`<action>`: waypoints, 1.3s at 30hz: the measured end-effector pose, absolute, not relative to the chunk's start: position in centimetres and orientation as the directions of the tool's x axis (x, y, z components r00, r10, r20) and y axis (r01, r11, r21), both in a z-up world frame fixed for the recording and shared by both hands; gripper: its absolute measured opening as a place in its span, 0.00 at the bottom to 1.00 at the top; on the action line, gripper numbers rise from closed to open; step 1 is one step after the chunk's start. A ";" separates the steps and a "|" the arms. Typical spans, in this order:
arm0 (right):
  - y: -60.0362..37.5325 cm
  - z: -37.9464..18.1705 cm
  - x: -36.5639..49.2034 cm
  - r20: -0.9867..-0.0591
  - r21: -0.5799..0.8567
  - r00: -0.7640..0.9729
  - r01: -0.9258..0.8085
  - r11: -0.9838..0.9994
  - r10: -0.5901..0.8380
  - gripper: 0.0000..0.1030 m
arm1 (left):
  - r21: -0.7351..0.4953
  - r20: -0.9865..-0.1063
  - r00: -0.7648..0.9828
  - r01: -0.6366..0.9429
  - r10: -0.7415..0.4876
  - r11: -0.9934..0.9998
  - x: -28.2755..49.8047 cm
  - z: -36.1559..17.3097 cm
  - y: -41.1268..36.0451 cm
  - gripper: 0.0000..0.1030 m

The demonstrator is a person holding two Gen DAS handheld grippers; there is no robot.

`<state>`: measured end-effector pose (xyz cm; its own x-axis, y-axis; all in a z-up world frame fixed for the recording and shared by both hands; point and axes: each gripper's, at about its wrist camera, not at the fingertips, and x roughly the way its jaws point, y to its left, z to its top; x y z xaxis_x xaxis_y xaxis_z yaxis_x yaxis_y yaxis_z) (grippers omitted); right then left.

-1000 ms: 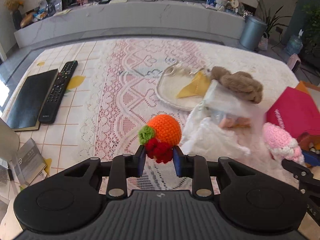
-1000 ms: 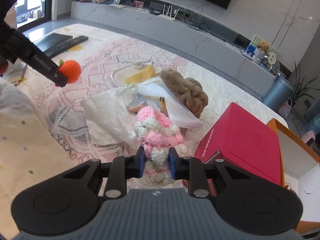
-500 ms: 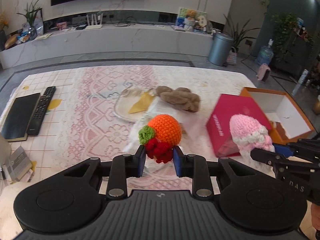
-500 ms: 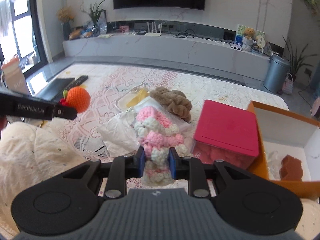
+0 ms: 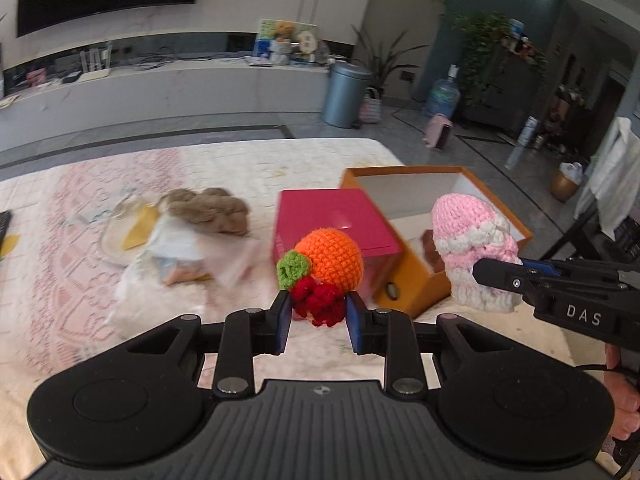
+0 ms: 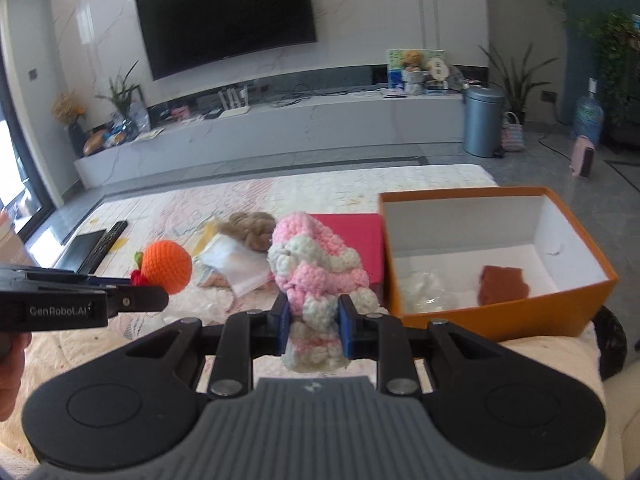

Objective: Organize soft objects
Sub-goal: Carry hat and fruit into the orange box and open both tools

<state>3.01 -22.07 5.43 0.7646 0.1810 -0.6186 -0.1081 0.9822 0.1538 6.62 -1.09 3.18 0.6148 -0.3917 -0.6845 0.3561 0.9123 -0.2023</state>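
Observation:
My left gripper (image 5: 317,312) is shut on an orange crochet ball (image 5: 330,258) with a green and red tuft, held in the air above the table. It also shows in the right wrist view (image 6: 166,266). My right gripper (image 6: 313,322) is shut on a pink and white crochet toy (image 6: 316,264), also seen in the left wrist view (image 5: 474,240). An open orange box (image 6: 520,312) with a white inside stands to the right. It holds a brown soft piece (image 6: 502,285) and a clear plastic wrap (image 6: 424,290).
A pink lid (image 5: 332,218) lies left of the box. A brown knitted bundle (image 5: 208,210), white bags (image 5: 180,256) and a plate (image 5: 116,240) sit on the lace cloth. A remote (image 6: 110,236) and a dark book (image 6: 86,246) lie far left.
Both grippers have lifted and swung to the right with their toys. The orange box has come fully into view.

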 end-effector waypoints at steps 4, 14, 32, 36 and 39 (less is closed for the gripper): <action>-25.4 6.6 3.0 -0.603 0.154 0.786 -0.057 0.987 0.139 0.23 | -0.222 -0.681 0.585 0.408 -0.441 0.886 7.8 3.5 -4.3 0.31; -33.5 7.3 7.5 -0.608 0.212 0.787 0.032 0.977 0.107 0.23 | -0.262 -0.669 0.510 0.520 -0.541 0.813 13.6 3.9 -13.3 0.31; -41.2 -4.1 24.6 -0.789 0.425 0.538 0.130 0.896 0.296 0.23 | -0.191 -0.866 0.328 0.482 -0.378 0.855 26.9 -4.4 -21.2 0.31; -41.4 -5.9 26.5 -0.811 0.434 0.496 0.158 0.887 0.309 0.23 | -0.178 -0.882 0.310 0.476 -0.354 0.861 27.8 -5.2 -21.5 0.32; -41.7 -6.5 27.0 -0.805 0.464 0.491 0.170 0.870 0.333 0.28 | -0.181 -0.886 0.303 0.469 -0.350 0.864 28.1 -5.5 -21.5 0.33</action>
<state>27.00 -41.72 -6.46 0.4908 0.3330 -0.8051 0.1704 0.8695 0.4636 28.11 -21.49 -5.54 0.3034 -0.3503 -0.8862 0.4690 0.8644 -0.1812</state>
